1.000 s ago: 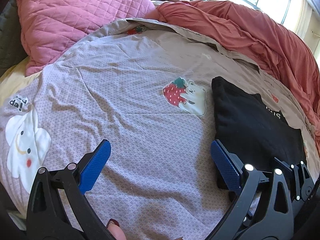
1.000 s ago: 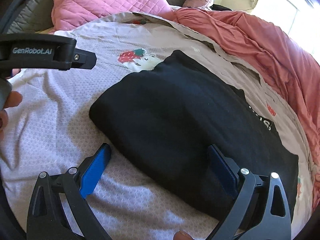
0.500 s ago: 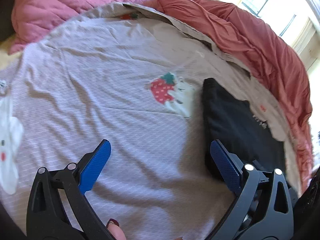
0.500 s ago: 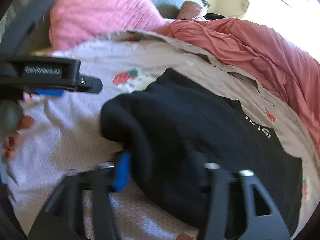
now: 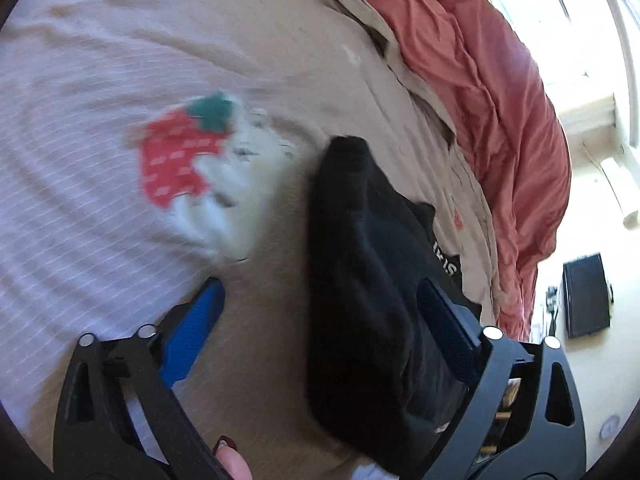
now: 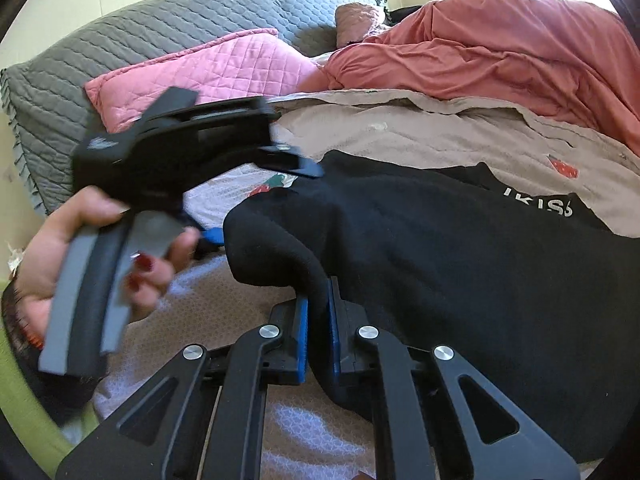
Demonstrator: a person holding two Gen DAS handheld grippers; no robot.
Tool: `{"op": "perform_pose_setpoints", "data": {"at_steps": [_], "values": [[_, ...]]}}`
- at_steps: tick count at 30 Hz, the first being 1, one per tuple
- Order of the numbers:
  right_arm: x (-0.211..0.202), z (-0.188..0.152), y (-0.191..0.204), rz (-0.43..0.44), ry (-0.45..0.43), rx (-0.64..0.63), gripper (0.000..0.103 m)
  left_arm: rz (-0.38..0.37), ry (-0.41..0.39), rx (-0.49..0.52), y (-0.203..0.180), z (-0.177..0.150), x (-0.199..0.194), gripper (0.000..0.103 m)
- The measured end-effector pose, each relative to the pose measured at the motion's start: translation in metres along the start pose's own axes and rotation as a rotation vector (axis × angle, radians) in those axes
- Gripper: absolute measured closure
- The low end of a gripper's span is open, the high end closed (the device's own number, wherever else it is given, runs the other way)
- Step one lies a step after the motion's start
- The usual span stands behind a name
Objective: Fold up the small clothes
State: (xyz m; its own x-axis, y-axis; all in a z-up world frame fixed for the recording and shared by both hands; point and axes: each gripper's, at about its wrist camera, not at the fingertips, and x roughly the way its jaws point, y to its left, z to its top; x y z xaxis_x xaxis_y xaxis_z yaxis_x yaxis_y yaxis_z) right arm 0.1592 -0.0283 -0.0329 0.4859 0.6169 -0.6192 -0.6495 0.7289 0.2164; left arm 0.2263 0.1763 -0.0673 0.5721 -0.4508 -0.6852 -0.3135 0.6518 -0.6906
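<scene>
Sunlit bedding fills both views: a beige sheet (image 5: 280, 60) with a strawberry-and-bear print (image 5: 200, 168), a rumpled coral duvet (image 6: 500, 52) and a pink quilted pillow (image 6: 208, 68) behind. Your black sweatshirt (image 6: 460, 260) lies partly folded on the sheet. Your right tool (image 6: 318, 320) is clenched on a pinch of its near folded edge. Your left tool (image 5: 320, 320) stands spread, its jaws having just been closing a little, straddling the thick near corner without pressing on it. The fabric looks soft, light and limp, so it will probably sag between grips; take the doubled edge near a corner, not one loose layer.
</scene>
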Motion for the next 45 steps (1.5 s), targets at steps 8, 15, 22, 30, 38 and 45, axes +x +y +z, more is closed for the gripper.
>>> {"op": "perform_pose_setpoints", "data": {"at_steps": [8,15,22,30,38,45], "values": [[0.005,-0.002,0.009,-0.039,0.026,-0.047,0.091,-0.072,0.056,0.098,-0.007,-0.002,0.021,0.076],[0.02,-0.009,0.033,-0.17,0.098,-0.207,0.062,-0.137,0.049,0.114,-0.01,0.001,0.016,0.087],[0.04,-0.017,0.041,-0.247,0.152,-0.275,0.061,-0.128,0.036,0.116,-0.008,-0.002,0.013,0.088],[0.001,-0.007,0.012,-0.135,0.006,-0.084,0.091,-0.107,-0.019,0.148,-0.027,-0.015,-0.005,0.092],[-0.045,-0.005,-0.015,-0.09,-0.106,0.039,0.094,-0.045,-0.061,0.178,-0.071,-0.03,-0.016,0.092],[-0.094,-0.012,-0.056,-0.076,-0.198,0.173,0.096,0.023,-0.064,0.279,-0.145,-0.044,-0.014,0.092]]}}
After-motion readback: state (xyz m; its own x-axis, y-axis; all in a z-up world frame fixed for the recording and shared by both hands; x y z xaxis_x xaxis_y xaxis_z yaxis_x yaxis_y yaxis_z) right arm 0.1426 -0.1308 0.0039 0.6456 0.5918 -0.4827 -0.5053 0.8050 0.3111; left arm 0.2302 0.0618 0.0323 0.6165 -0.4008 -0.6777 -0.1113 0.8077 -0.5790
